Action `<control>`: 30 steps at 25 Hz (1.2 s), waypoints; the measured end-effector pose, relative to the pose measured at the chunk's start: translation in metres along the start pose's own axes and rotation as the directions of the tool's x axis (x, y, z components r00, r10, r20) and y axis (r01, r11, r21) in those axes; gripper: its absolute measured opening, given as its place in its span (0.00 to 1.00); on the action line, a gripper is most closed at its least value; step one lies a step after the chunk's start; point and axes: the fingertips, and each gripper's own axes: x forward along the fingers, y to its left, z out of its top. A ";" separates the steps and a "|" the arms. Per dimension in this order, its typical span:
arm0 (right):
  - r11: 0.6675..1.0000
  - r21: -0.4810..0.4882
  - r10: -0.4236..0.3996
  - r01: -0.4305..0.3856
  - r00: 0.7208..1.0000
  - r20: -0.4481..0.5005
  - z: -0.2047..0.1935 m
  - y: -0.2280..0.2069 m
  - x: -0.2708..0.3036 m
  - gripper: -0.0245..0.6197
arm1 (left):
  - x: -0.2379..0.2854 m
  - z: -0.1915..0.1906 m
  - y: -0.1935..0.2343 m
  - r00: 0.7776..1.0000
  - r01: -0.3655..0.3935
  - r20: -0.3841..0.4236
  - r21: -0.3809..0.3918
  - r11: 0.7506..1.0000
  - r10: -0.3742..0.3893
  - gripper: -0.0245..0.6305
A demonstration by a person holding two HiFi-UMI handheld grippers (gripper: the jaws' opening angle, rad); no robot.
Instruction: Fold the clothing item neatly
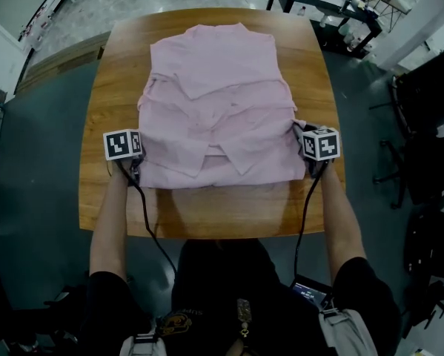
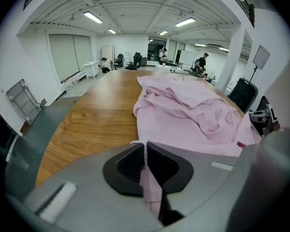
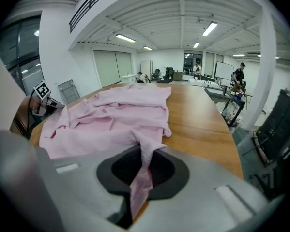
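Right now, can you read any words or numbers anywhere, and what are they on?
No words or numbers can be read here.
The marker cubes: only black-and-white square patterns, no letters.
The pink shirt: no print showing.
The small screen at the person's waist: too small to read.

Soft pink cloth shirt [image 1: 218, 102] (creased) on smooth wooden table [image 1: 229, 210].

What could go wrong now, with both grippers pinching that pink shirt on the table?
The left gripper and right gripper each pinch only a thin bit of the pink shirt, so a corner might slip free. The stacked layers look rumpled; an uneven pull could skew the fold.
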 end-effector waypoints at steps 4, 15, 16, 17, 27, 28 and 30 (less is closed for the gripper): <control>0.999 0.019 -0.025 0.026 0.999 -0.045 -0.009 -0.002 0.013 0.08 | 0.016 -0.012 0.003 0.999 -0.020 -0.043 0.046 0.999 0.022 0.06; 0.996 0.036 -0.076 0.078 0.996 -0.036 -0.002 -0.005 -0.002 0.26 | -0.011 -0.010 0.019 0.997 -0.073 0.046 0.096 0.993 0.069 0.34; 0.996 0.031 -0.088 0.089 0.996 -0.023 0.002 -0.005 -0.009 0.28 | -0.019 -0.008 0.020 0.995 -0.077 0.066 0.107 0.991 0.070 0.34; 0.995 0.026 -0.098 0.098 0.995 -0.010 0.005 -0.004 -0.017 0.30 | -0.028 -0.007 0.019 0.994 -0.080 0.084 0.125 0.989 0.070 0.34; 0.999 -0.021 -0.047 0.050 0.994 0.097 0.016 0.067 -0.056 0.30 | -0.065 -0.014 -0.051 0.984 0.024 0.163 0.278 0.960 -0.072 0.34; 0.999 -0.020 -0.037 0.039 0.994 0.100 0.015 0.078 -0.055 0.30 | -0.065 -0.017 -0.061 0.983 0.044 0.161 0.281 0.959 -0.092 0.34; 1.000 -0.015 -0.010 0.012 0.994 0.108 0.013 0.101 -0.051 0.30 | -0.064 -0.023 -0.080 0.978 0.089 0.154 0.285 0.954 -0.137 0.34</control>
